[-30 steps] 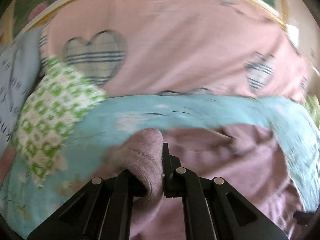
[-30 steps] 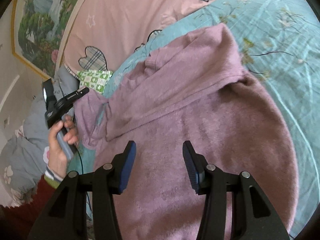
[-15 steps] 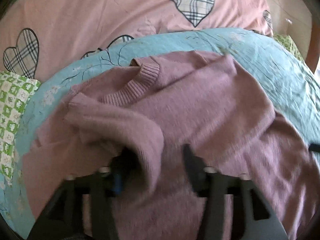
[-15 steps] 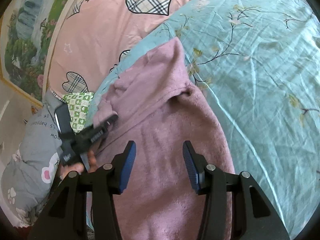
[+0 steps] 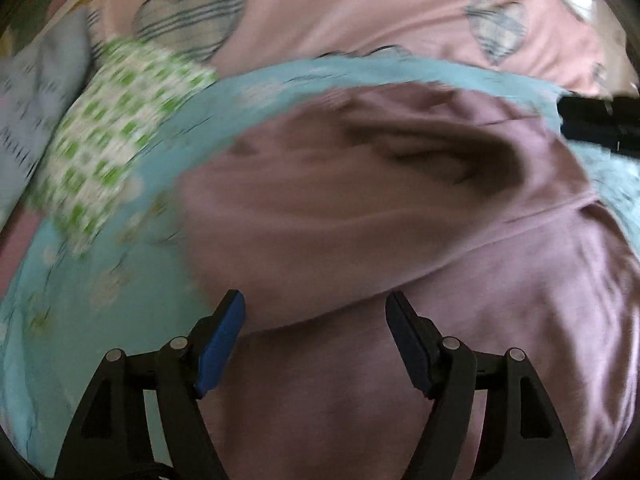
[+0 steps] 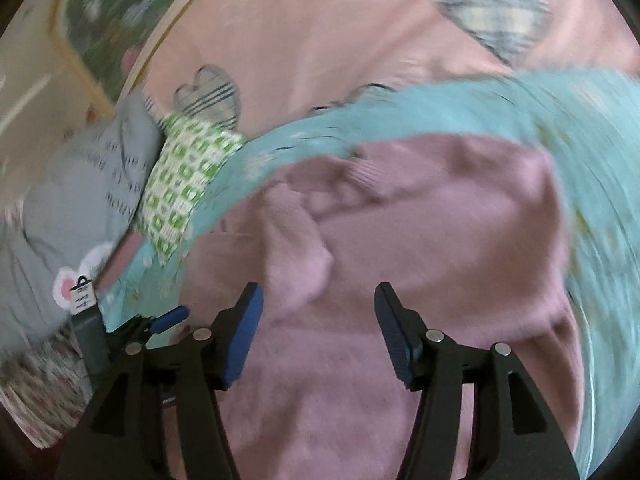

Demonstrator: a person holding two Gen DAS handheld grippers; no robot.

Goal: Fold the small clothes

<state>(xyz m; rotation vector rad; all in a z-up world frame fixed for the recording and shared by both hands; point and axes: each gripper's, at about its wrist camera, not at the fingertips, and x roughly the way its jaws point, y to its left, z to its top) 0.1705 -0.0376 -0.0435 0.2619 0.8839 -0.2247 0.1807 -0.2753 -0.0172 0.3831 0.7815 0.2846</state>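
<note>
A mauve knit sweater [image 5: 380,216] lies spread on a light blue floral sheet [image 5: 100,280]. One sleeve [image 6: 296,252] is folded in across the body. My left gripper [image 5: 316,316] is open and empty just above the sweater near its left edge. My right gripper [image 6: 318,308] is open and empty over the sweater's middle, just short of the folded sleeve's cuff. Both views are motion-blurred. The left gripper also shows at the lower left of the right wrist view [image 6: 160,320].
A green-and-white checked cloth [image 5: 116,132] lies left of the sweater, next to a grey garment [image 6: 80,208]. A pink duvet with plaid hearts [image 5: 360,12] lies behind. A framed picture [image 6: 108,12] hangs at the back left.
My left gripper let go of the sleeve it held a second ago, opened, and drew back to the left. The sleeve now lies folded over the body. My right gripper swung toward the sweater's middle.
</note>
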